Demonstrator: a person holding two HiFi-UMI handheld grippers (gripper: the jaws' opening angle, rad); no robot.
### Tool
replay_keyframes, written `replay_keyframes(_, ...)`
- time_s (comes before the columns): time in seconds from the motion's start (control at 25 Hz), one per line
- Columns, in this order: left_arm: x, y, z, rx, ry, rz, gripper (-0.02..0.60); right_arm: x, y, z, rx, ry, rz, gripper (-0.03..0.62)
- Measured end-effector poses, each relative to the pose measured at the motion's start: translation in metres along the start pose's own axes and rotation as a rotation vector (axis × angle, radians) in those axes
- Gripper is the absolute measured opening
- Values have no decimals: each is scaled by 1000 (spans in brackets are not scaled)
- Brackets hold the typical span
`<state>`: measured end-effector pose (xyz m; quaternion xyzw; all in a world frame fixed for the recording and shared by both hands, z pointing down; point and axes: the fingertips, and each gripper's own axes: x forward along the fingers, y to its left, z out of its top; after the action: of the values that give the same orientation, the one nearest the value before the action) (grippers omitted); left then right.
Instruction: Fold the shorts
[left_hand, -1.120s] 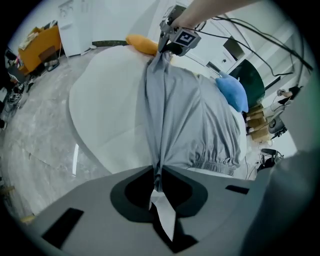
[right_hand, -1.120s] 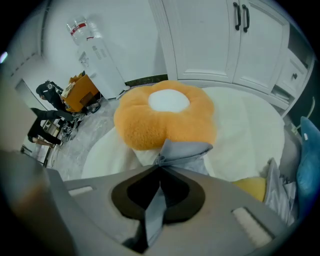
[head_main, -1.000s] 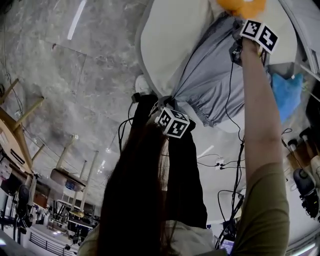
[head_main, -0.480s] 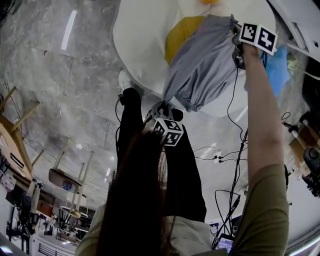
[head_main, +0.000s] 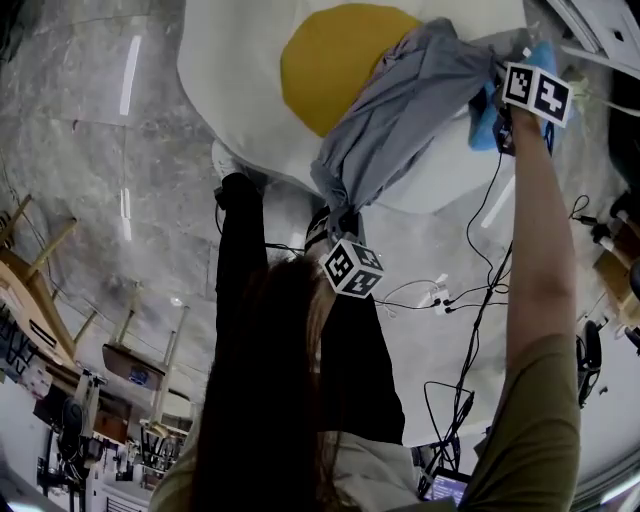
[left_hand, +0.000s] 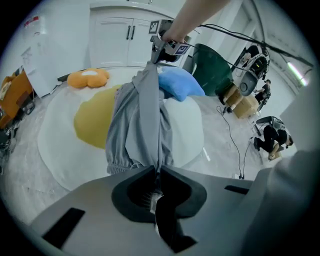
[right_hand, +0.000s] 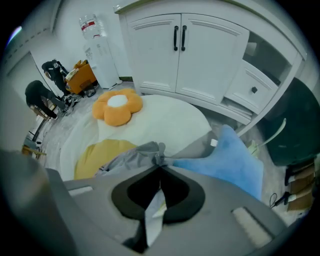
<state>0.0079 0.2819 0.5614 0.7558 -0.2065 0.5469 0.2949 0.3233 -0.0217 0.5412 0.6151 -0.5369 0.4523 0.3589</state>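
a round white mat (head_main: 235, 90) with a yellow patch (head_main: 330, 60) in its middle is seen spread on a grey marbled floor (head_main: 110, 210). an orange flower cushion (right_hand: 118, 107) is laid near the mat's far edge, and a blue cloth (right_hand: 227, 160) is heaped at the edge towards white cabinets (right_hand: 185, 47). a water bottle (right_hand: 94, 40) is stood beside the cabinets, a dark green thing (left_hand: 212, 67) that cannot be made out is placed past the blue cloth, and cables (head_main: 440, 295) are trailed over the floor just off the mat. in the head view the lower middle is blocked by the person's hair and a black sleeve, and part of the yellow patch and of the blue cloth is hidden behind the shorts (head_main: 400, 115). the shorts are grey, with a gathered elastic waistband, and are held up in the air over the mat, between the two grippers. they are pulled into a taut, bunched band with long creases along it, and loose cloth is left hanging below that line. one end is pinched in the jaws of the left gripper (left_hand: 156, 172), which are pressed together on a thin fold of the cloth. the other end is pinched likewise in the closed jaws of the right gripper (right_hand: 160, 170), where a white label is seen caught between them.
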Motion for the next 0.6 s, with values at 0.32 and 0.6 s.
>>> replay_keyframes(0.32,60,-19,-1,69,112,-63,29,18,-40,-39,-70,11,-49,8)
replay_keyframes(0.6,54,-20,-2,47,146,-211,252,18,-12,-44,-31,-63,25,102)
